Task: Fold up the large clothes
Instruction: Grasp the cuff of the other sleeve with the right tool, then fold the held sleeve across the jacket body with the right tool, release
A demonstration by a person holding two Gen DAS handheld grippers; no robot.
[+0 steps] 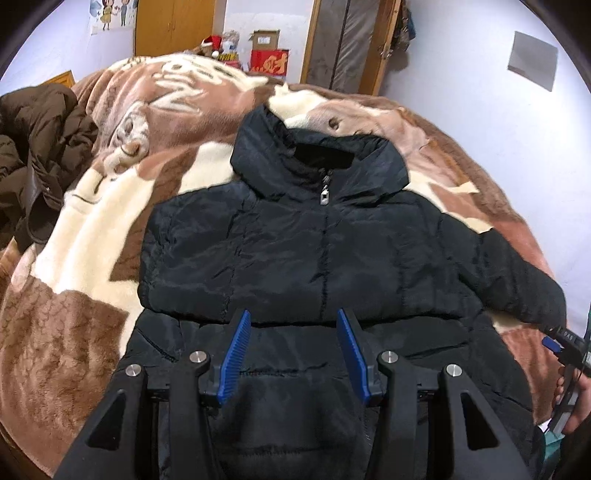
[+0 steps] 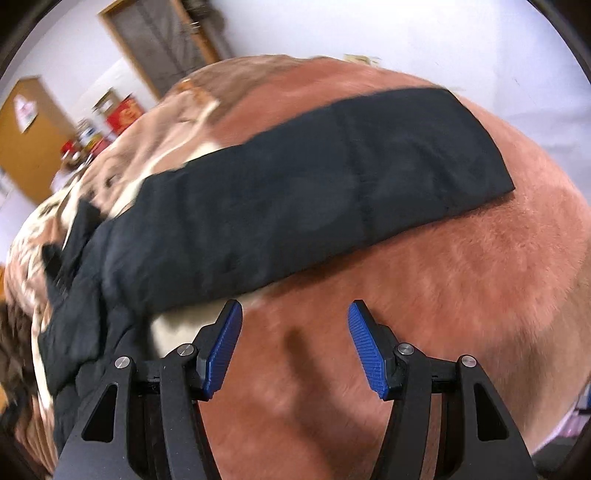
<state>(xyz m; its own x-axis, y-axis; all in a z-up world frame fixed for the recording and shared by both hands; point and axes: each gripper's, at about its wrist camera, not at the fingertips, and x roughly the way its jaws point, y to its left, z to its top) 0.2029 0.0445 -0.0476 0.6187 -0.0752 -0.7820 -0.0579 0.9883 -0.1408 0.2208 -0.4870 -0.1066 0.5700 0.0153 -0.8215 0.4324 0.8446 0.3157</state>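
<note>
A black hooded puffer jacket (image 1: pixel 314 243) lies front up on a brown and cream plush blanket (image 1: pixel 92 240), hood at the far end, zipper shut. Its left sleeve is folded across the chest. Its right sleeve (image 2: pixel 314 177) stretches out flat over the blanket. My left gripper (image 1: pixel 294 317) is open and empty above the jacket's lower body. My right gripper (image 2: pixel 294 310) is open and empty above the blanket, just short of the outstretched sleeve. It also shows at the right edge of the left wrist view (image 1: pixel 557 343).
A dark brown coat (image 1: pixel 37 155) is heaped at the bed's left side. Boxes and toys (image 1: pixel 258 55) stand against the far wall beside a wooden door (image 1: pixel 173 26). The blanket covers the whole bed.
</note>
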